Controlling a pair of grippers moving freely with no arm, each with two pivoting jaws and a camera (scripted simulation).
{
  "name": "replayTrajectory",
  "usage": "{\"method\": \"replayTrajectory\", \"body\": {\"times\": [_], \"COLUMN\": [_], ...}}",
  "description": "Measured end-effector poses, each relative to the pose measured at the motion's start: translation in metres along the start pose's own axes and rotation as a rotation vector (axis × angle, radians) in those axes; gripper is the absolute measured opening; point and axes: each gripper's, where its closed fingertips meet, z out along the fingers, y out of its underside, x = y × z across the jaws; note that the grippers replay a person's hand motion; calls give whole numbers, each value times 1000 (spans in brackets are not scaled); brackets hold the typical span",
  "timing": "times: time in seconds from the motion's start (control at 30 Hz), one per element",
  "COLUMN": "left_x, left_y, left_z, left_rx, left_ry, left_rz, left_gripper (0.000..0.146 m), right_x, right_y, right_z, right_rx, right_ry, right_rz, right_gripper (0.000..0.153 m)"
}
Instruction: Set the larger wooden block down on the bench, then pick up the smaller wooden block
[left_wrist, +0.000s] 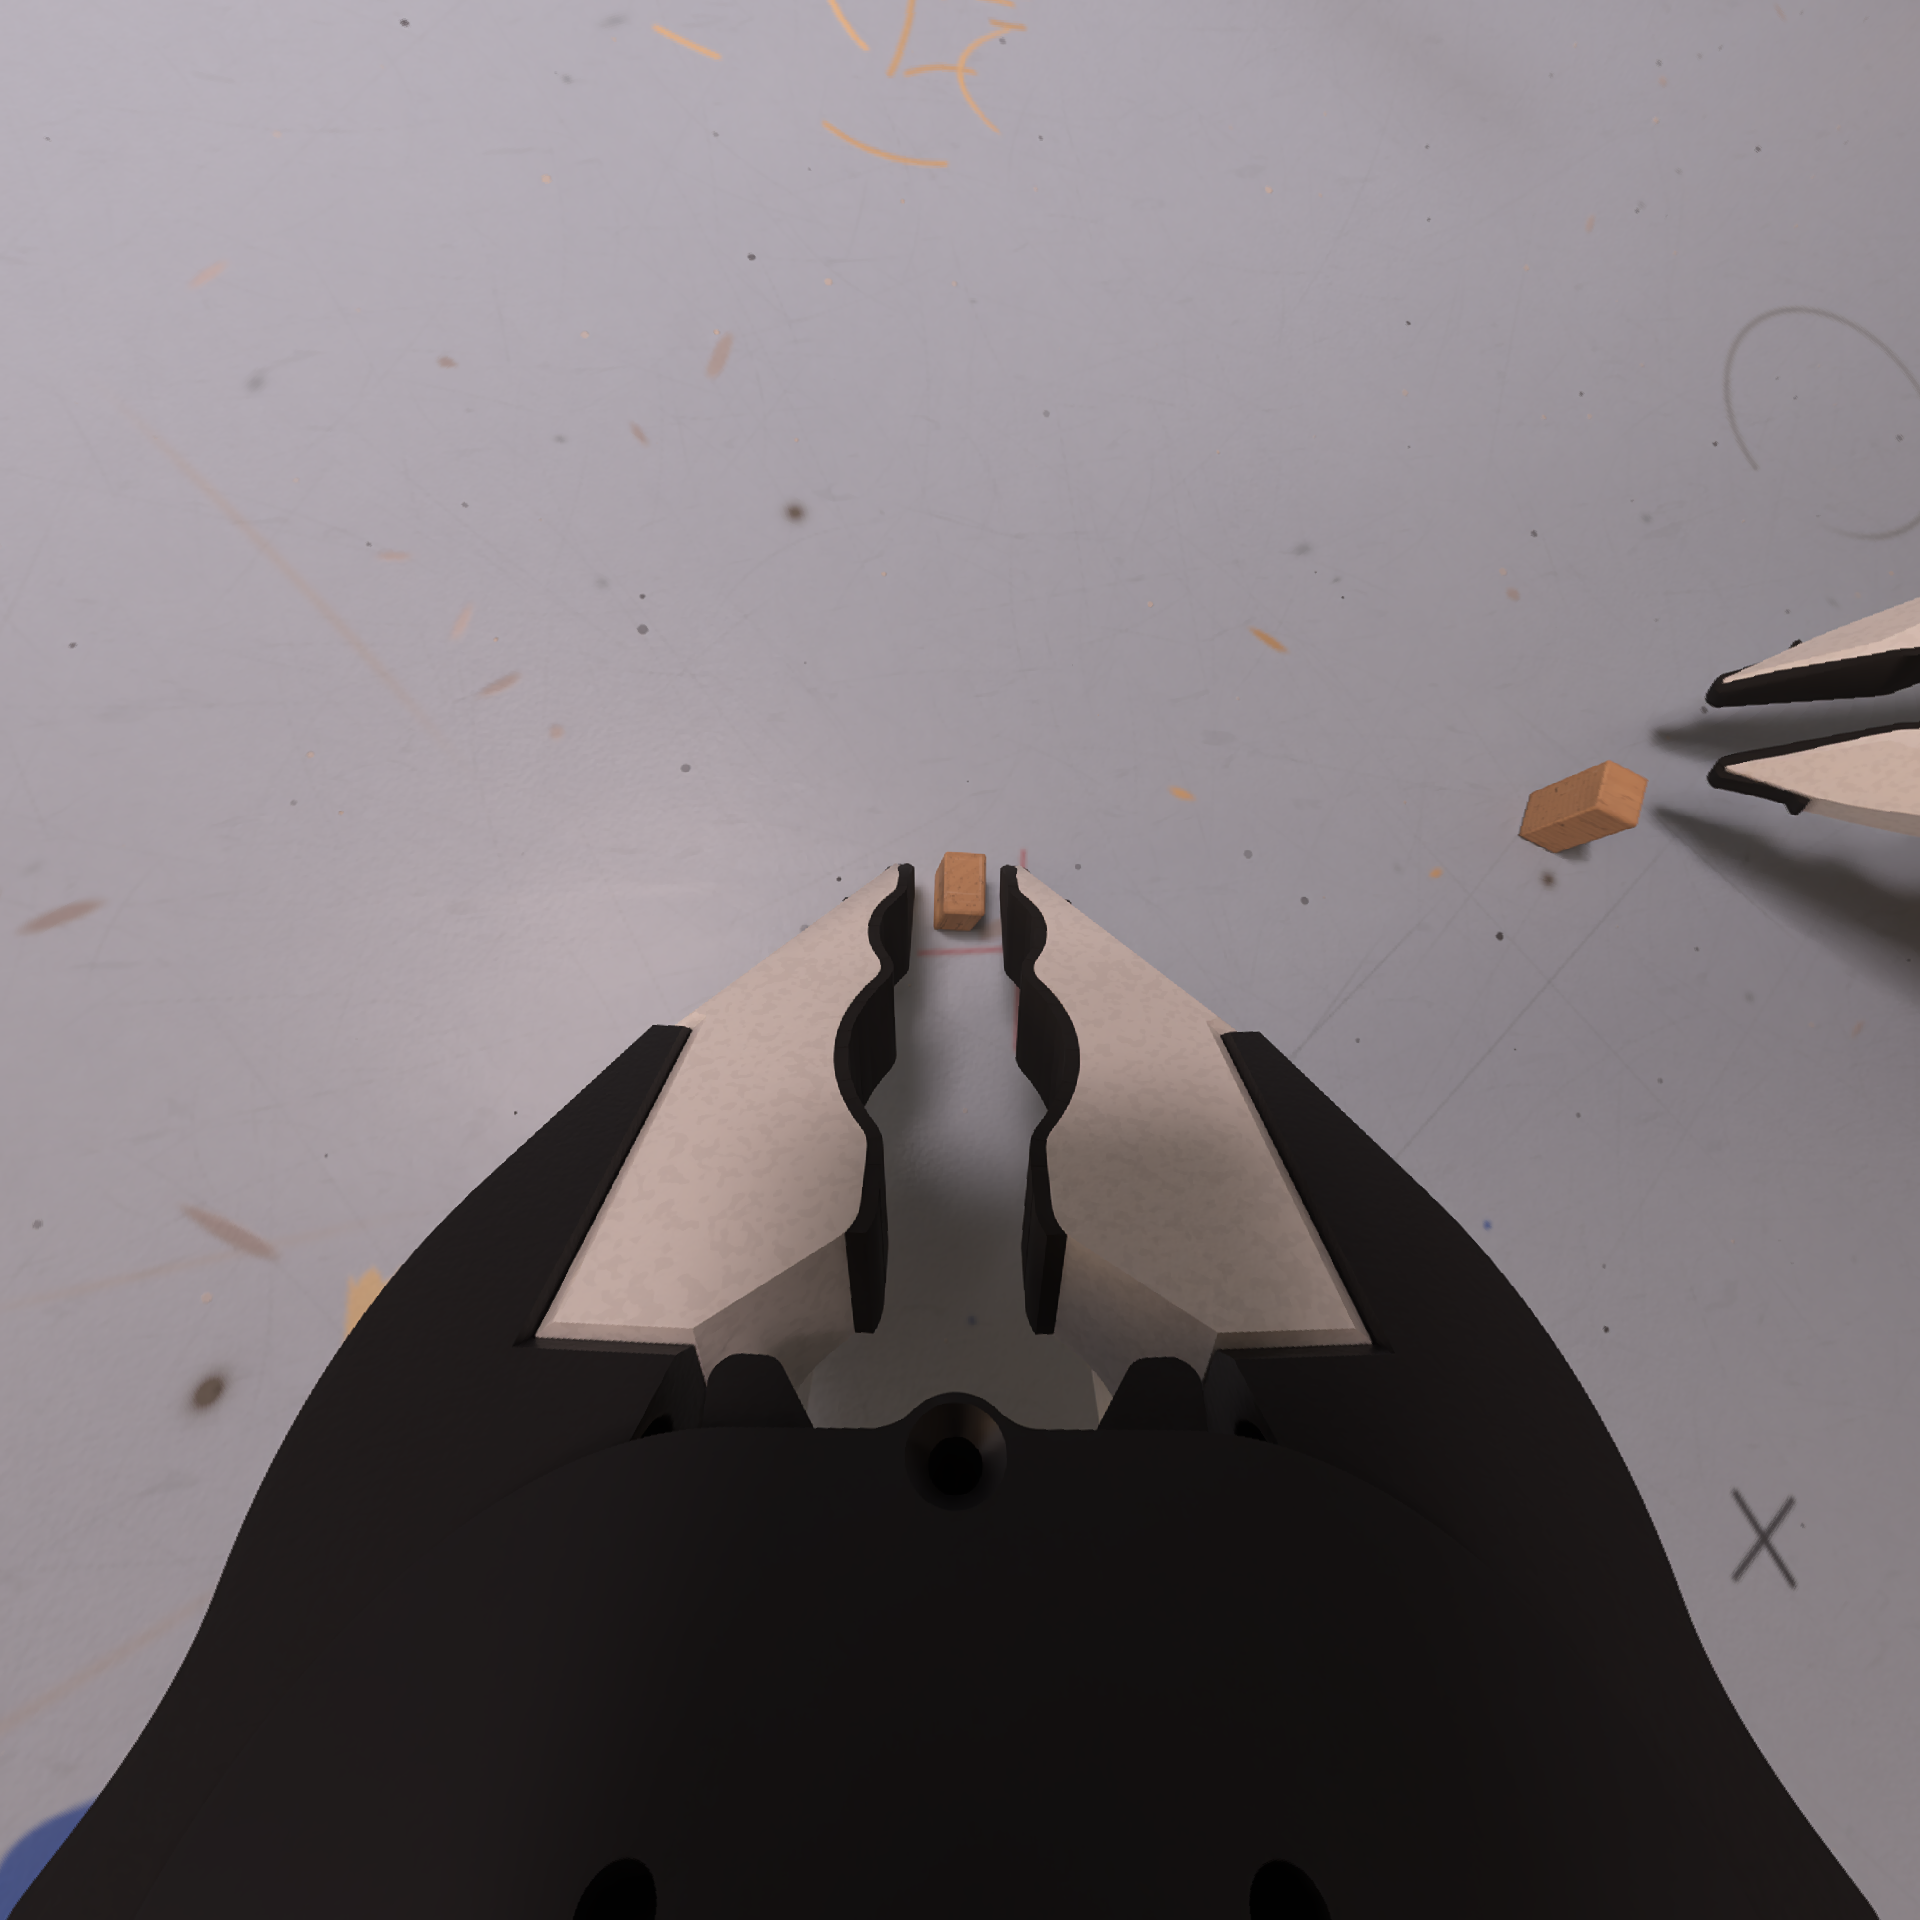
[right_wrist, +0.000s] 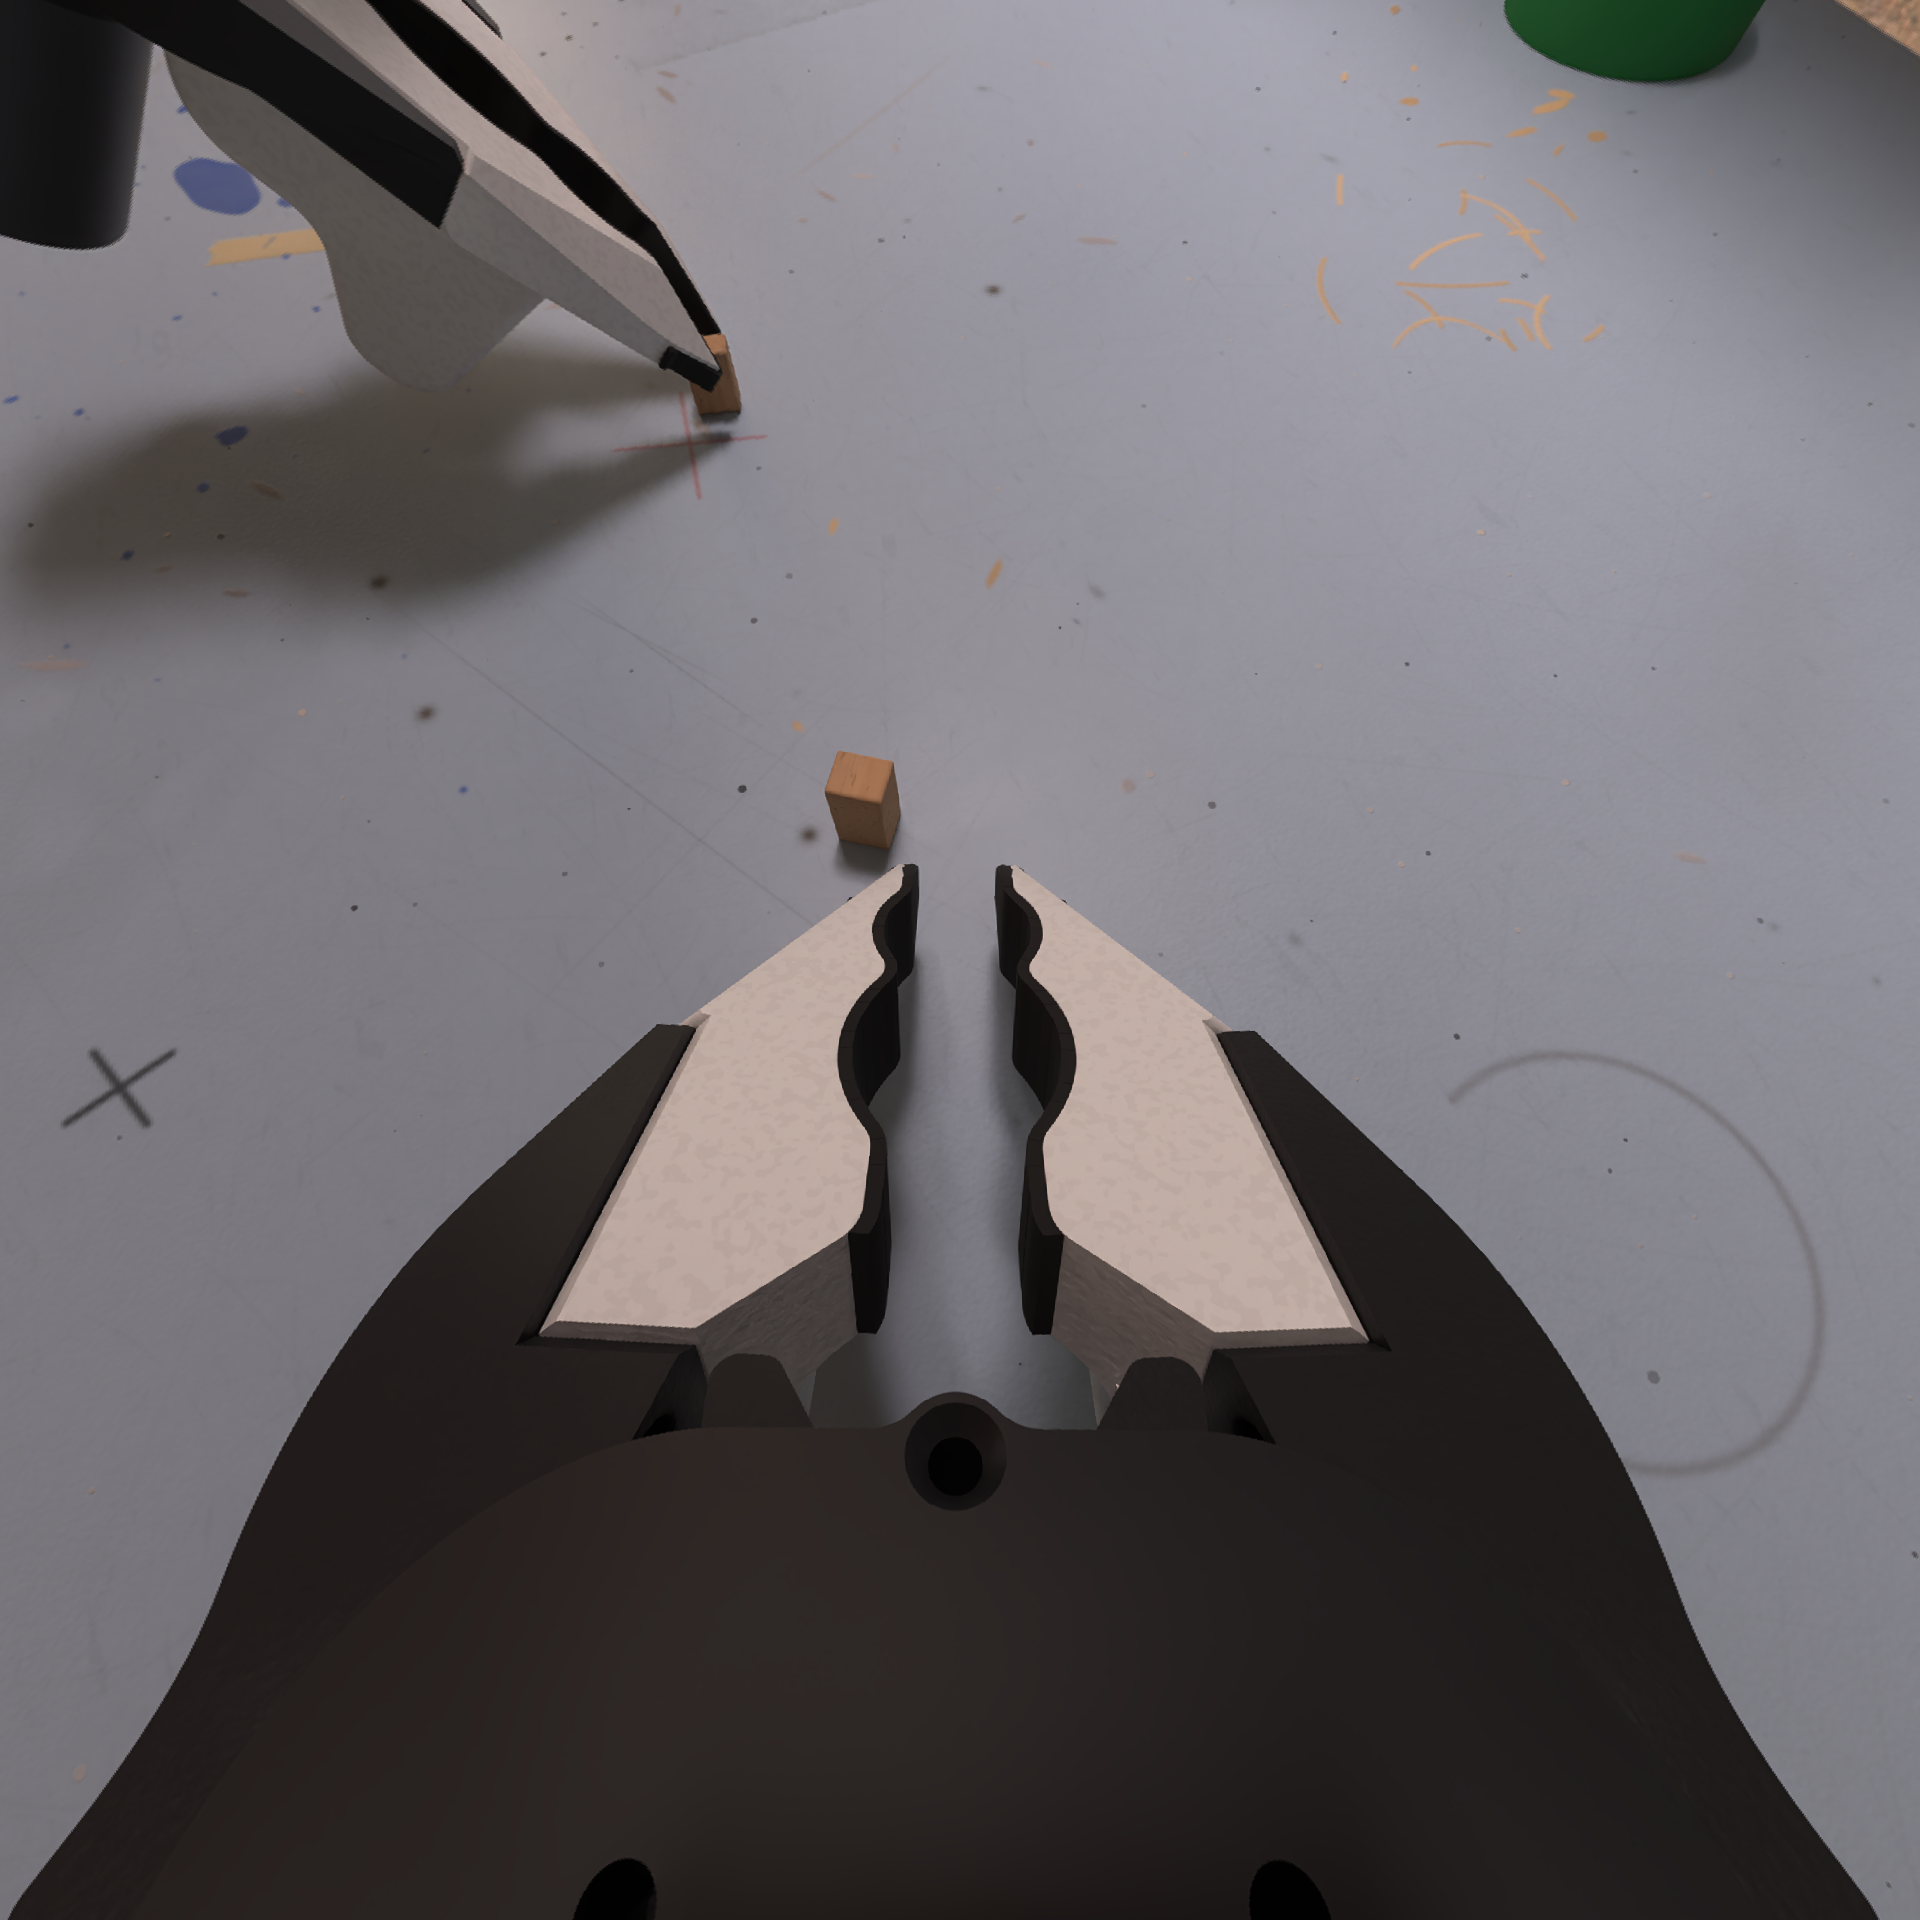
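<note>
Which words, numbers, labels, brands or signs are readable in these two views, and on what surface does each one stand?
Words, numbers, labels, brands: none in either view.
Signs: only drawn marks without text, all on the grey bench:
a dark cross
a thin red cross beside the smaller wooden block
a pencilled arc

Tan wooden blocks (right_wrist: 861, 797), speckled grey bench (right_wrist: 1351, 675)
</note>
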Motion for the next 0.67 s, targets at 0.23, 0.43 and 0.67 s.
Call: {"method": "replayTrajectory", "body": {"times": [0.23, 0.43, 0.67], "left_x": [1, 4, 33], "left_y": [2, 3, -46], "left_z": [5, 5, -24], "left_rx": [-32, -50, 238], "left_ry": [22, 14, 136], "left_rz": [-1, 19, -28], "left_gripper": [10, 7, 7], "right_x": [0, 1, 2], "right_y": [1, 2, 0], "right_z": [1, 2, 0], "right_rx": [-5, -15, 1], "right_ry": [5, 9, 16], "right_rz": [-1, -4, 2], "right_gripper": [14, 14, 14]}}
